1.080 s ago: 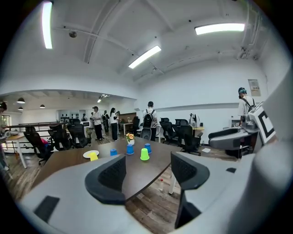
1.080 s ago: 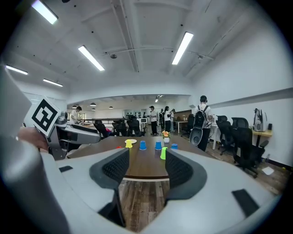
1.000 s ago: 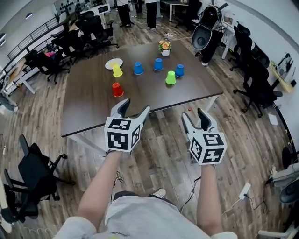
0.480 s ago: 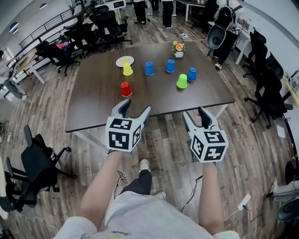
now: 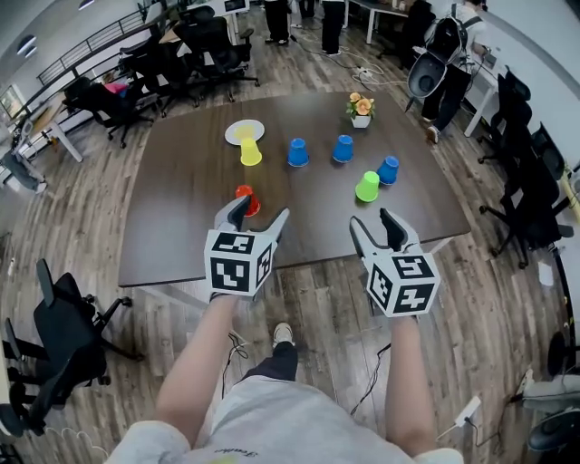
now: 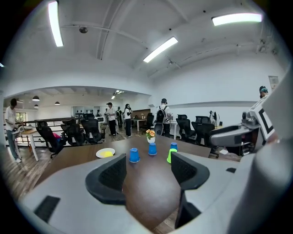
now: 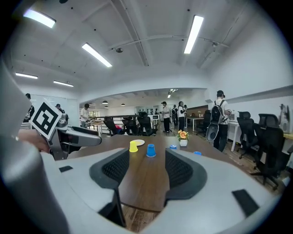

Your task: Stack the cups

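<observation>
- The left tool and the right tool hang side by side over the near edge of the table. Each has its jaws spread wide, with only bare table top showing between them.
- The red cup is the nearest cup. It stands on the table just beyond the left tool, and one jaw partly covers it in the head view.
- Farther in and to the right, the green cup stands just beside the right blue cup; it is hard to tell whether they touch.
- Beyond these is a loose row of the yellow cup, the left blue cup and the middle blue cup, each apart from the next.
- All six cups stand singly and seem to be mouth-down.
- A white plate lies just behind the yellow cup.
- A flower pot stands near the table's far edge.
- Past the table are office chairs and standing people.
</observation>
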Motion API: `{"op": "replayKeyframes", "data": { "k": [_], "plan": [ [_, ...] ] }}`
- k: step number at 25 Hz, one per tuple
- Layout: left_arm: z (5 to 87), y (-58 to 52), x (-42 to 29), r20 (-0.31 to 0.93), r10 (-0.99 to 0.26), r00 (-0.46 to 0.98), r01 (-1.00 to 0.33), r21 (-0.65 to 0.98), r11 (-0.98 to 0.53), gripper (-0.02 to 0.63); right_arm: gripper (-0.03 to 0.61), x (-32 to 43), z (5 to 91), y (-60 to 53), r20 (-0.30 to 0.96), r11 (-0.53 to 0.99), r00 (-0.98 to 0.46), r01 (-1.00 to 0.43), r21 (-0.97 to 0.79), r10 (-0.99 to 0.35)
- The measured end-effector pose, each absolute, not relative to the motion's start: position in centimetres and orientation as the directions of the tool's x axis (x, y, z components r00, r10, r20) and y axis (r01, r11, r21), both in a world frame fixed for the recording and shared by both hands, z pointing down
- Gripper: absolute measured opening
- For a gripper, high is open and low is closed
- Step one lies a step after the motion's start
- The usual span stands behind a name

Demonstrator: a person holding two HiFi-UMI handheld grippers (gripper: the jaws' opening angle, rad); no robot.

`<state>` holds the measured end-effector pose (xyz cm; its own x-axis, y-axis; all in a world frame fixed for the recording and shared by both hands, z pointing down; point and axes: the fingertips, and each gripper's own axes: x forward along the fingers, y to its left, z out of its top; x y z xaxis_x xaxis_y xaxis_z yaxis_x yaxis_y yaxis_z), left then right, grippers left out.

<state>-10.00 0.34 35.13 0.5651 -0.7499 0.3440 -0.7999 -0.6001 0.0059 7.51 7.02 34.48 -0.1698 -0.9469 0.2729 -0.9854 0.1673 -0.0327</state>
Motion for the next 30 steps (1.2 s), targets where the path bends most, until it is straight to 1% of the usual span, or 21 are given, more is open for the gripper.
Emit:
{"op": "replayKeyframes", "data": {
  "k": [7,13,20,30],
  "plan": [
    [35.2,-9.2,-10.4,0.355,-0.745,0.565,-0.803,0.027,-0.596,0.304,0.23,6.9,34.2,-2.7,0.292,0.177,-0.176,-0.984,-0.024,-0.94],
    [35.7,-14.7,-11.6,0.365,-0.736,0.57,-0.801,0.047,-0.597,0.304,0.23,5.6,34.4,-8.8,0.312,0.192,-0.188,-0.981,-0.02,-0.931],
    [36.8,-18.0,-12.5,0.374,-0.731,0.57,-0.804,0.07,-0.591,0.304,0.23,4.1,35.1,-12.7,0.335,0.208,-0.199,-0.978,-0.008,-0.921],
    [37.5,-19.7,-12.6,0.388,-0.749,0.537,-0.826,0.061,-0.561,0.304,0.23,4.4,35.6,-15.7,0.334,0.243,-0.23,-0.97,-0.003,-0.914]
  ]
}}
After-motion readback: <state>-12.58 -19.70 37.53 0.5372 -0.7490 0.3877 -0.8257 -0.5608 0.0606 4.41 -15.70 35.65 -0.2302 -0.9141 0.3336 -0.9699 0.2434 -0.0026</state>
